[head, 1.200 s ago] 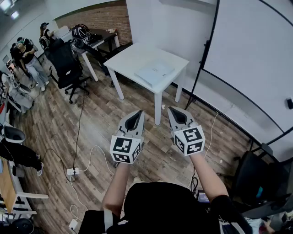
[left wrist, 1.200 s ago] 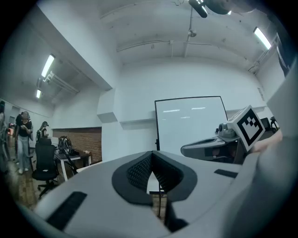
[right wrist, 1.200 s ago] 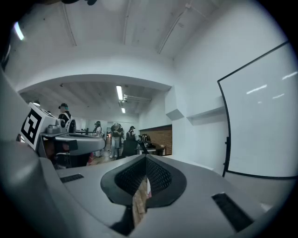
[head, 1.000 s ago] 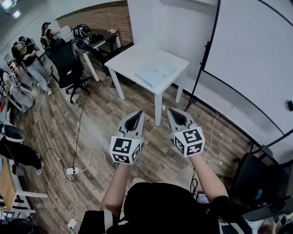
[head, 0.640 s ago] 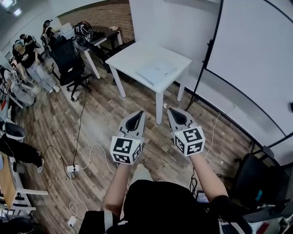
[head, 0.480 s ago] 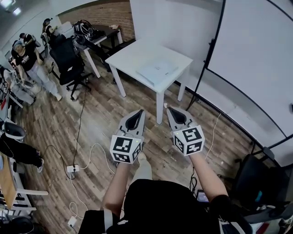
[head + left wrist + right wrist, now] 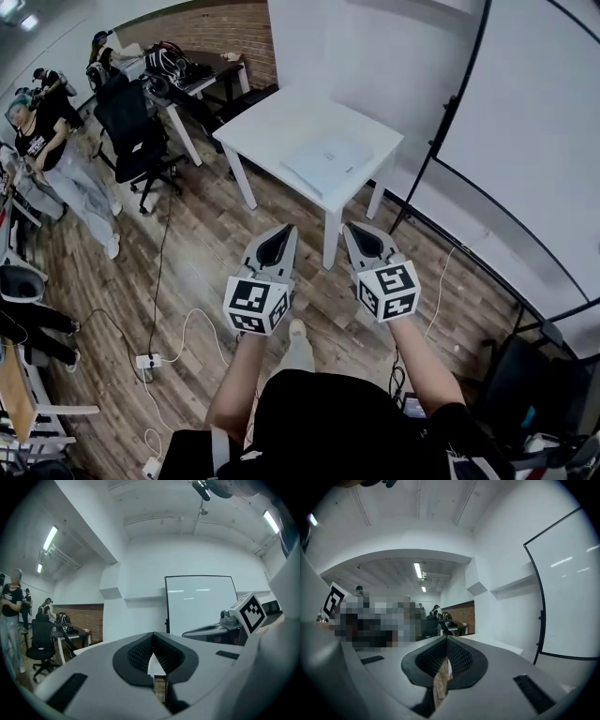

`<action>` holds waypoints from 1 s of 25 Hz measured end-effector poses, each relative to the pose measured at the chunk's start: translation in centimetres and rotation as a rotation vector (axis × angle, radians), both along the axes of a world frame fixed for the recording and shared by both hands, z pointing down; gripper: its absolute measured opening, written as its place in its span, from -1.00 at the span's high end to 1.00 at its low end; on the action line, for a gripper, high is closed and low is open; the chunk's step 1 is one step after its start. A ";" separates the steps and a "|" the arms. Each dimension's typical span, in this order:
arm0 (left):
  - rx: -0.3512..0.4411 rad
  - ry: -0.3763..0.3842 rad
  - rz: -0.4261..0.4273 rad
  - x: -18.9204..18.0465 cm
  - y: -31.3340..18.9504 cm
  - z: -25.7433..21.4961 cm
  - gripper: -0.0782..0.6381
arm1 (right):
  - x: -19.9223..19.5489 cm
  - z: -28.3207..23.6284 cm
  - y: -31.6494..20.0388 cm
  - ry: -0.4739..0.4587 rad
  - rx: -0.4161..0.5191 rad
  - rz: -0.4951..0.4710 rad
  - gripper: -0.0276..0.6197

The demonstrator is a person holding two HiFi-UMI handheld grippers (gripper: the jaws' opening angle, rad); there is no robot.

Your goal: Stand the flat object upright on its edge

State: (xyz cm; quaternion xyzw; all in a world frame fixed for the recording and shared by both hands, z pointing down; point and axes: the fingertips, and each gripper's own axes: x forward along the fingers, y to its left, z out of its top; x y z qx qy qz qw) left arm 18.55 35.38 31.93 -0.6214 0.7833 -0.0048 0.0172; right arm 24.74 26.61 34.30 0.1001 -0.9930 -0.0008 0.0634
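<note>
A flat white box [image 7: 326, 162] lies face down on the small white table [image 7: 281, 117] ahead of me. Both grippers hang in mid-air over the wooden floor, well short of the table. My left gripper [image 7: 280, 230] is shut and holds nothing. My right gripper [image 7: 350, 228] is also shut and empty. In the left gripper view the closed jaws [image 7: 153, 657] point at the table's far side, with the right gripper's marker cube [image 7: 252, 612] at the right. The right gripper view shows its closed jaws [image 7: 446, 658] before the room.
A whiteboard on a black stand [image 7: 525, 122] fills the right. A black office chair [image 7: 131, 127] and a dark desk [image 7: 202, 75] stand left of the table. A person [image 7: 56, 159] walks at the far left. Cables and a power strip [image 7: 147, 360] lie on the floor.
The view has shifted slightly toward the table. The person at the left has walked nearer along the floor. Both grippers keep their pose and stay shut.
</note>
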 end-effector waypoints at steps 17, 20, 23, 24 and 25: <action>-0.033 0.055 0.129 -19.0 -11.3 0.8 0.75 | -18.1 0.7 -10.1 0.070 -0.033 0.100 0.80; -0.040 0.070 0.148 -21.5 -12.3 1.3 0.75 | -20.3 0.9 -10.9 0.075 -0.042 0.116 0.80; -0.059 0.093 0.162 -23.0 -13.0 2.8 0.75 | -21.3 2.0 -12.0 0.099 -0.053 0.141 0.80; -0.065 0.102 0.167 -23.3 -13.2 3.3 0.75 | -21.4 2.4 -12.4 0.108 -0.054 0.151 0.80; -0.071 0.109 0.172 -23.5 -13.4 3.7 0.75 | -21.5 2.7 -12.7 0.117 -0.056 0.159 0.80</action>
